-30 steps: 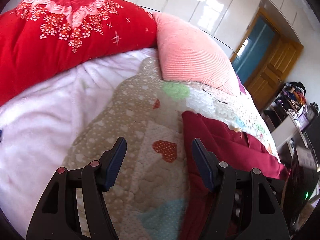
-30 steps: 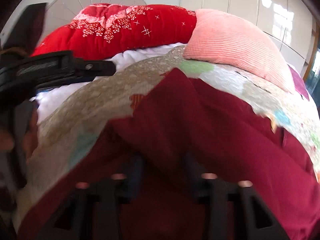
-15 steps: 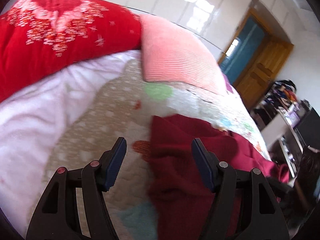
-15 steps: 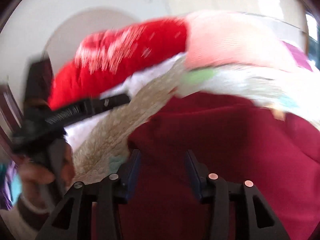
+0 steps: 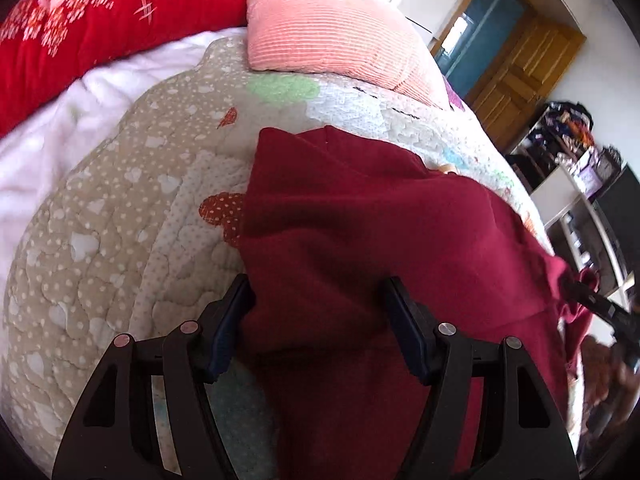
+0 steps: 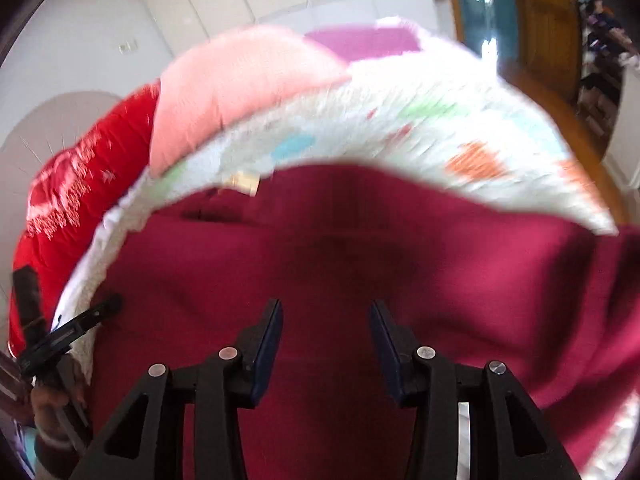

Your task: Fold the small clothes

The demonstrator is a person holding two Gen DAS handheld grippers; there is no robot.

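The dark red garment point(image 5: 360, 240) lies spread on the patchwork quilt point(image 5: 120, 240) of the bed, below the pink pillow point(image 5: 320, 28), with one flap already laid over toward the left edge; the fold there is loose and creased, not squared. Judged from this, the task is at an early stage: at most one fold is in place, and the remaining folds and the smoothing are not yet done. The left claw point(image 5: 316, 320) stands open over the garment's left edge, gripping nothing. The right claw point(image 6: 326, 340) hangs partly open above the cloth (the right wrist view is blurred), with fabric beneath the jaws but none pinched between them.
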